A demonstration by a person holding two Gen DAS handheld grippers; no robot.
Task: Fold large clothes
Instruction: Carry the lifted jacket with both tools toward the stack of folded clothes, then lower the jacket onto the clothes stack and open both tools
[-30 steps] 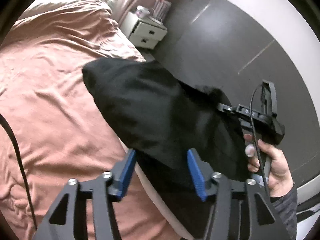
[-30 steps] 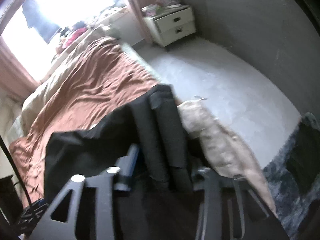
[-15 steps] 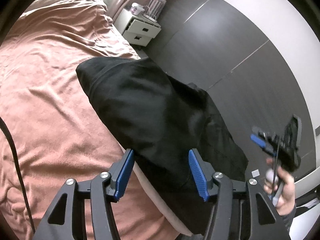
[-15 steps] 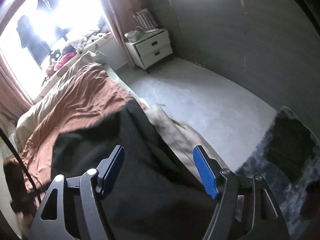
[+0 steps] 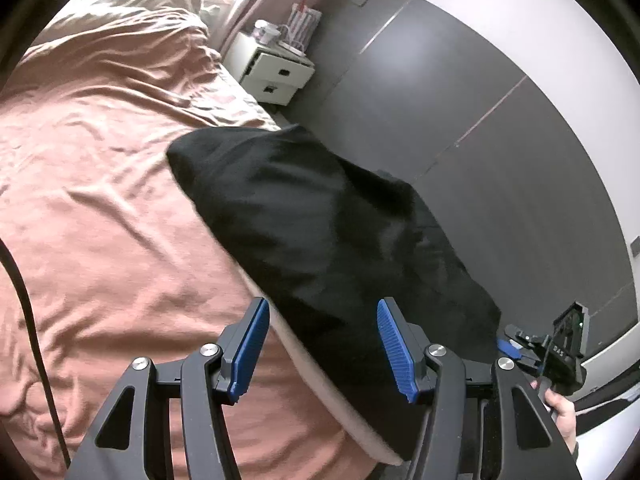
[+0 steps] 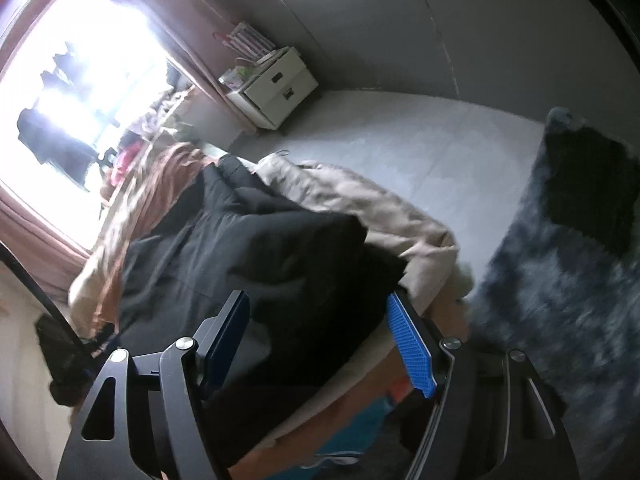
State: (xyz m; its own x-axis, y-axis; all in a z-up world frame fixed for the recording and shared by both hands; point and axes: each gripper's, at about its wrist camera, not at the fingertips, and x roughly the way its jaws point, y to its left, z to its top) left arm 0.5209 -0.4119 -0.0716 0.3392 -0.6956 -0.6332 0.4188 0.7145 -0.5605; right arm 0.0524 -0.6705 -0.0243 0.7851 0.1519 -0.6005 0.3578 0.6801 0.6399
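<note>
On one bed [image 5: 100, 200], one black garment [image 5: 320, 220], two grippers, left [image 5: 320, 352] and right [image 6: 320, 344], both gaping, clamping nothing, right's jaws just narrowing

Bedroom seen from my two wrists.
Before me: a bed [image 5: 100, 200] in rust-brown cover, white nightstand [image 5: 276, 74], dark grey wall [image 5: 500, 152], glaring window [image 6: 88, 72].

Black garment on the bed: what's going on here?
A person with a claw in each hand is folding a black garment lying at the edge of a bed with a rust-coloured cover. Neither claw grips it now: the left claw hovers open over the near end, and the right claw, its jaws just closing a little, is off to the side, empty.
</note>
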